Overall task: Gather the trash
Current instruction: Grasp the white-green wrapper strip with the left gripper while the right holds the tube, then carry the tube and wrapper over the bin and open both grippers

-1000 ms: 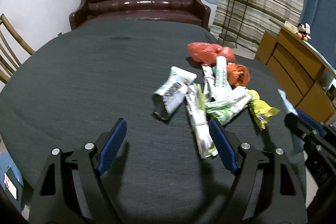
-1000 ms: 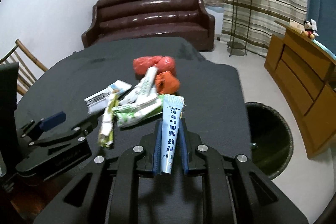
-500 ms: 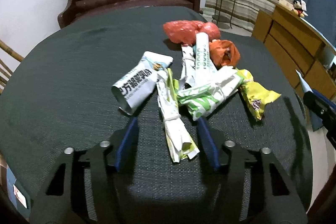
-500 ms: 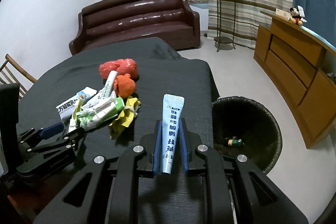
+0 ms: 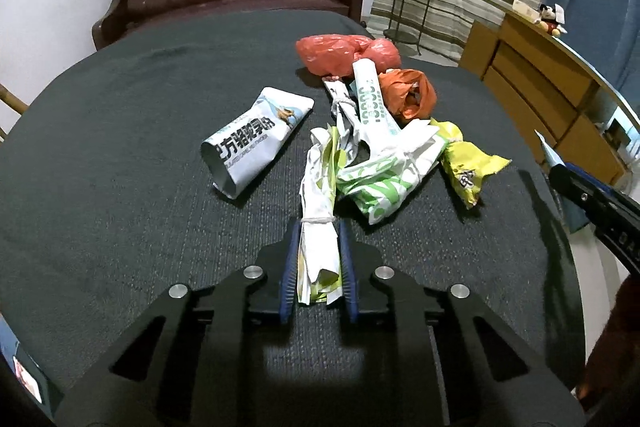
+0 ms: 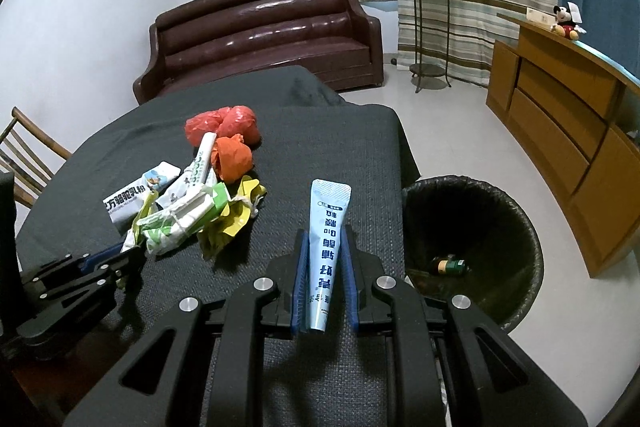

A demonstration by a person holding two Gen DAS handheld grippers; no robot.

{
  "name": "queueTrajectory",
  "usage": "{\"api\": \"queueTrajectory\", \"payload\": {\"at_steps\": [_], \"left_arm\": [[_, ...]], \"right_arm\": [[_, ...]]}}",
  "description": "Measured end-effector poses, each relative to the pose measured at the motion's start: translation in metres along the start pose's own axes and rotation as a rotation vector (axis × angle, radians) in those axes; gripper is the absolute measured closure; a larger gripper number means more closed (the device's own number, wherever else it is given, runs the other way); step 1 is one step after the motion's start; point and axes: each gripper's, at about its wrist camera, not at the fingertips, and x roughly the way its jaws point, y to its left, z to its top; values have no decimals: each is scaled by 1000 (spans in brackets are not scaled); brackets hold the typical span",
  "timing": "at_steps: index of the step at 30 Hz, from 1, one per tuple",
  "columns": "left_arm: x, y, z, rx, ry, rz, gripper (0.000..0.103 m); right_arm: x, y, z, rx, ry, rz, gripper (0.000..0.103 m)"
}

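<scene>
Crinkled white-and-green wrapper (image 5: 318, 247), tied round with a thin band, sits pinched between the blue ribbed pads of the left gripper (image 5: 319, 227), whose jaws are closed narrow on its near end. Its far end touches the heap of trash (image 5: 376, 143) on the table (image 5: 120, 147), which is covered in dark, coarse-woven cloth: a glossy white pouch with bold lettering (image 5: 256, 139) to the left, a green-and-white pack (image 5: 384, 179), a yellow foil wrapper (image 5: 468, 167) to the right, and soft orange (image 5: 408, 95) and red plastic bags (image 5: 340, 53) at the far side. Left of the heap the cloth lies bare out to the table's rounded edge.

Pale blue tube (image 6: 326, 247), flat and smooth with a crimped far end, stands gripped in the right gripper (image 6: 324, 243), jaws narrow on its sides, above the table's right edge. Just beyond that edge, on pale floor, stands a round bin with a black liner (image 6: 516, 227), a small bottle (image 6: 450, 265) at its bottom. A wooden cabinet (image 6: 560, 115) lines the right wall; a glossy brown leather sofa (image 6: 264, 31) stands beyond the table's far edge.
</scene>
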Motion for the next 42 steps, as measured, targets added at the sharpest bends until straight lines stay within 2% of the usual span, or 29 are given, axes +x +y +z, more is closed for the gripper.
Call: {"api": "queueTrajectory", "payload": {"at_steps": [9, 10, 13, 17, 19, 21, 23, 24, 28, 35, 42], "left_arm": [[-2, 10, -2, -19, 5, 30, 83], [-2, 10, -1, -19, 5, 33, 78], [-1, 8, 0, -19, 7, 38, 53], [2, 10, 4, -37, 16, 32, 52], [3, 11, 4, -39, 15, 31, 52], [4, 9, 4, -26, 9, 36, 61], [4, 7, 4, -10, 3, 28, 79], [3, 6, 3, 1, 1, 27, 84], [-1, 2, 0, 20, -17, 18, 85], [-28, -6, -2, 65, -105, 24, 85], [-51, -23, 12, 78, -182, -29, 85]], "right_arm": [[1, 3, -3, -6, 2, 0, 86], [1, 3, -3, -6, 2, -1, 86], [0, 3, -4, -6, 2, -1, 86], [1, 3, -4, -5, 2, 0, 86], [2, 4, -5, -4, 4, 0, 86], [2, 3, -6, -2, 8, 0, 86], [2, 2, -6, 0, 9, 1, 86], [2, 2, -6, -1, 9, 1, 86], [1, 2, -7, -1, 8, 0, 86], [-4, -9, -2, 11, -16, -20, 86], [-9, -31, 6, 37, -39, -62, 86]]}}
